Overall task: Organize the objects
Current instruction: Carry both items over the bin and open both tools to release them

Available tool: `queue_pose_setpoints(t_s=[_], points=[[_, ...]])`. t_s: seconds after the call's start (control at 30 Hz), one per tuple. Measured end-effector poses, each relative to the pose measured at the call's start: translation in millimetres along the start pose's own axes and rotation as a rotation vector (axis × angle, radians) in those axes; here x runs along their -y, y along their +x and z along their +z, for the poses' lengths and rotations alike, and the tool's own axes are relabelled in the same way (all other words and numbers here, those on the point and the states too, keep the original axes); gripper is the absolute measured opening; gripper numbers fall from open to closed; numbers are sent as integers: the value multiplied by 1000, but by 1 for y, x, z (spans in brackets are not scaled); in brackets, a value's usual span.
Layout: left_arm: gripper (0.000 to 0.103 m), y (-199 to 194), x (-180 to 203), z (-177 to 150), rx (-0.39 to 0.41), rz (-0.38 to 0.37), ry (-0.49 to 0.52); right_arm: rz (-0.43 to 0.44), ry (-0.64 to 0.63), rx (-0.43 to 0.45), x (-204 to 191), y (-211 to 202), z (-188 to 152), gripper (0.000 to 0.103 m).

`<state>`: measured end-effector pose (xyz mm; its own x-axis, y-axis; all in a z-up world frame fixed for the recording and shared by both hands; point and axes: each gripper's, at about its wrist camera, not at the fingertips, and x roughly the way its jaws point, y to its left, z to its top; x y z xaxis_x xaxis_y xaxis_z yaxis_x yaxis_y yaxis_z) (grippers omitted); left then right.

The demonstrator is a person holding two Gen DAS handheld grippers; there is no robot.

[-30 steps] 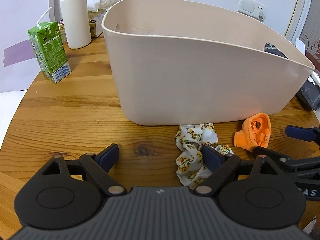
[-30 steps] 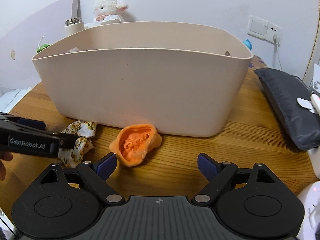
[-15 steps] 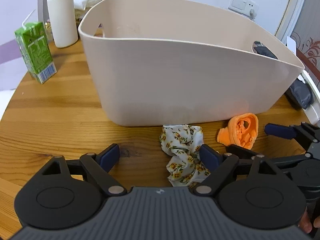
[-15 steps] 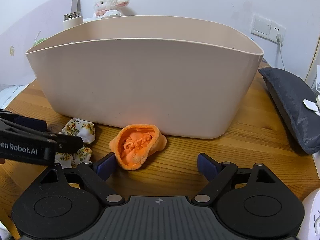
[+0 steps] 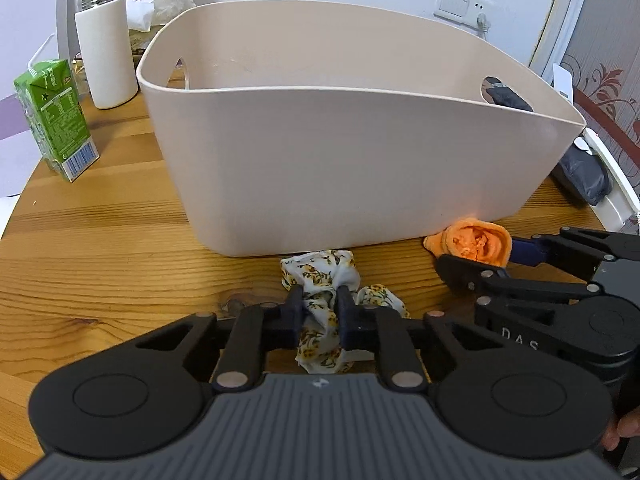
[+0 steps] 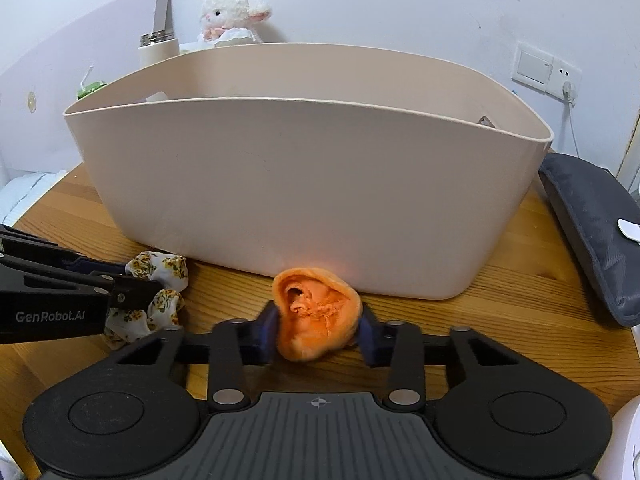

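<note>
Our left gripper (image 5: 318, 304) has just closed its jaws on the floral scrunchie (image 5: 326, 280); our right gripper (image 6: 318, 330) has clamped the orange cloth (image 6: 316, 314). Both lie on the bench (image 5: 100, 248), near the beige bin (image 5: 360, 160), ready for lifting in.

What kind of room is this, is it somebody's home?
Probably a room in a home, maybe a bedroom. A plush lamb sits against the wall, a green drink carton and a white flask stand on a round wooden table, and a beige storage tub waits for small cloth things.
</note>
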<state>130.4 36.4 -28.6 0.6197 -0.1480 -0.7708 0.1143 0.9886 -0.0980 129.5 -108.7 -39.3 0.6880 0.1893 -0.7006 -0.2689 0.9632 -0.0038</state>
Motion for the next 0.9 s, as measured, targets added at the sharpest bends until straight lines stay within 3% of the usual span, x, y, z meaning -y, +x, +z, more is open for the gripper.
queue_pose_setpoints(t_s=[0.13, 0.4, 0.9], points=[[9, -2, -1, -2, 2, -4, -12, -20, -9, 6, -2, -2, -2, 19], [7, -21, 1, -7, 29, -23, -12, -23, 34, 29, 10, -18, -4, 17], [7, -89, 3, 7, 188, -32, -10, -25, 49, 225, 22, -92, 15, 17]])
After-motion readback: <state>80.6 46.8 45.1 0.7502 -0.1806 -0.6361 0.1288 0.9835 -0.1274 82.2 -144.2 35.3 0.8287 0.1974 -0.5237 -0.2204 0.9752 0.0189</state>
